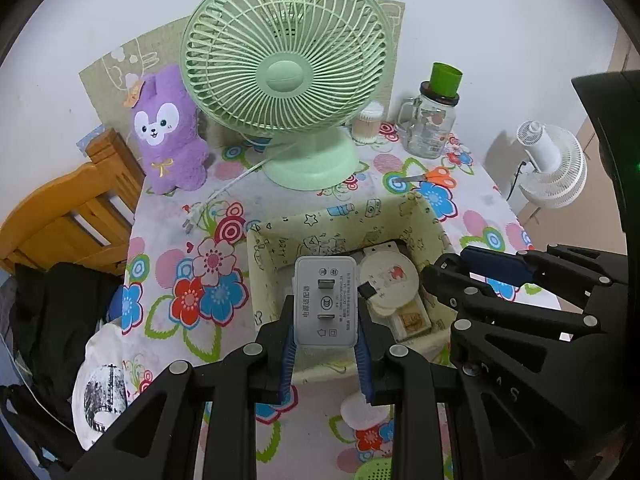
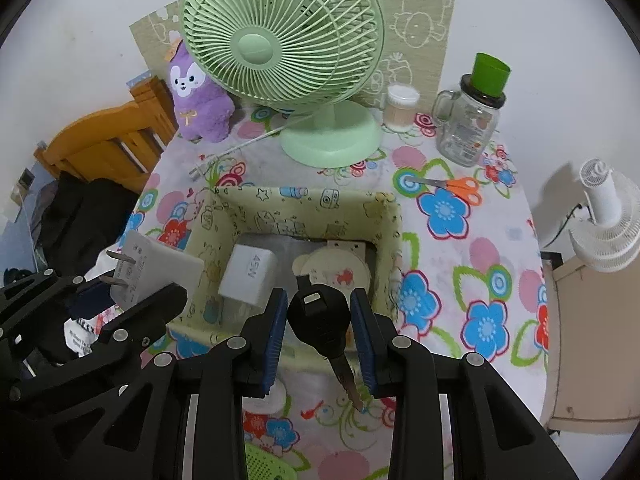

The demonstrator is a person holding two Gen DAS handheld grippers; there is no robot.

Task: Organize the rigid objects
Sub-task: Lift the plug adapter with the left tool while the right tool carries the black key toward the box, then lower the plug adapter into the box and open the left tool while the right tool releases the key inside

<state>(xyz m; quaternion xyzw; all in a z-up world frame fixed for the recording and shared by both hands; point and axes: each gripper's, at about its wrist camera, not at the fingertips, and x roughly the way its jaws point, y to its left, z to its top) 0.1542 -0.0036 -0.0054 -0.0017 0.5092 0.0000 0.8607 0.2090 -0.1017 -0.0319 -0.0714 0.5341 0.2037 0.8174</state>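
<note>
The left gripper [image 1: 325, 344] is clamping a white power adapter [image 1: 325, 304] over the fabric box [image 1: 280, 240], while the right gripper [image 2: 320, 344] is pinching a black key [image 2: 320, 320] above its near wall. Both jaws are crowding one opening, so they are risking a collision, or the key is landing outside on the surface [image 2: 480, 248].

1. The tabletop [image 2: 460, 264] wears a flowered cloth.
2. At the back stand a green fan [image 2: 280, 52], a purple plush toy [image 2: 200, 96] and a glass jar [image 2: 468, 128] (green cup on top).
3. Orange scissors [image 2: 452, 186] lie near the fabric bin [image 2: 304, 208].
</note>
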